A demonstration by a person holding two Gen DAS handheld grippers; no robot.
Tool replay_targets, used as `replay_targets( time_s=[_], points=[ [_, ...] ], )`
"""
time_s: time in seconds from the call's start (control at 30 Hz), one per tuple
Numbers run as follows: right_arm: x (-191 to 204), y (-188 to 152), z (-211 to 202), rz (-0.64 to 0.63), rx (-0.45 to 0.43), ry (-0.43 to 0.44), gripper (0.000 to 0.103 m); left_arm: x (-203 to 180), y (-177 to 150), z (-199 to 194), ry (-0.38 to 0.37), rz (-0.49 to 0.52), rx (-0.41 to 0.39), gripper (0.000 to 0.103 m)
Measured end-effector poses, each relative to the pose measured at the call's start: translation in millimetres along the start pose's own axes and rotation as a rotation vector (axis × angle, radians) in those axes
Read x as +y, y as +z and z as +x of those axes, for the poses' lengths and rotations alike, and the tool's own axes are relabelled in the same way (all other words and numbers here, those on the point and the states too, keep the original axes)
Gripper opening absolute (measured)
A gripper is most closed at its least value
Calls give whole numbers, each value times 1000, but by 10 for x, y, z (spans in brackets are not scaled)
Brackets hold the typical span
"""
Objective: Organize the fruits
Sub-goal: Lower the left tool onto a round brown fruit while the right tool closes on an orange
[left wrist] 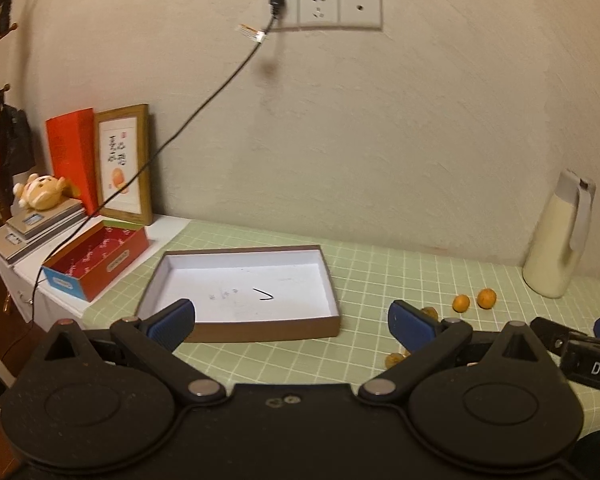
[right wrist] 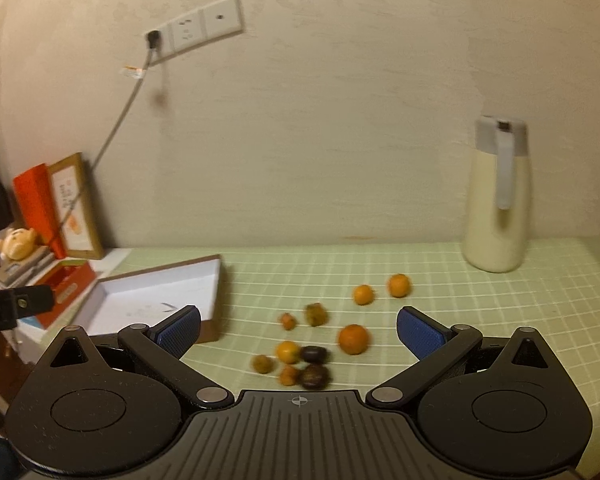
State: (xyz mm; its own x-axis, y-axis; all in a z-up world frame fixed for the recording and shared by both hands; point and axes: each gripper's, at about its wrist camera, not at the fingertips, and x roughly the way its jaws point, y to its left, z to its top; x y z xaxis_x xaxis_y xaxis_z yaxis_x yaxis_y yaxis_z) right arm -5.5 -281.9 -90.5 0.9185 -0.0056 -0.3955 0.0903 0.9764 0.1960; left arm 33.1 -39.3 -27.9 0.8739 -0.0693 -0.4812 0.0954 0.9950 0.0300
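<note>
Several small fruits lie loose on the green checked tablecloth [right wrist: 500,320]: orange ones such as the biggest [right wrist: 353,339] and two at the back [right wrist: 399,285], and dark brown ones [right wrist: 314,376]. The same back pair shows in the left wrist view [left wrist: 486,298]. A shallow brown box with a white inside [left wrist: 244,284] lies empty to their left; it also shows in the right wrist view [right wrist: 156,292]. My left gripper [left wrist: 292,322] is open and empty, just before the box. My right gripper [right wrist: 298,330] is open and empty, above the fruit cluster.
A cream thermos jug [right wrist: 498,196] stands at the back right by the wall. A red open box [left wrist: 96,258], a framed picture [left wrist: 124,164], a plush toy [left wrist: 42,192] on scales and a black cable [left wrist: 204,108] are at the left.
</note>
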Motion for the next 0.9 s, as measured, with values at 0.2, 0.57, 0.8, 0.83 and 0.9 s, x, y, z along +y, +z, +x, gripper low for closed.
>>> replay_targets(
  time_s=[0.2,0.57,0.8,0.83,0.9],
  points=[
    [-413,-160,93,5,-19,-94,103,-226,-133,258,-56,56,47,97],
    [-772,-380,486,35,28,-84,103,-416,-481,831,-112,172,64,91],
    [-824,-362,887,39,75,-44,103,-512,-599,1270,-153,190,114,77],
    [-824,-350,947,35,79,-45,103,-546,-614,1334,-162,198,118,76],
    [-826,-330,1082,30,95,-37,103,-610,-648,1447,-178,213,124,74]
  ],
)
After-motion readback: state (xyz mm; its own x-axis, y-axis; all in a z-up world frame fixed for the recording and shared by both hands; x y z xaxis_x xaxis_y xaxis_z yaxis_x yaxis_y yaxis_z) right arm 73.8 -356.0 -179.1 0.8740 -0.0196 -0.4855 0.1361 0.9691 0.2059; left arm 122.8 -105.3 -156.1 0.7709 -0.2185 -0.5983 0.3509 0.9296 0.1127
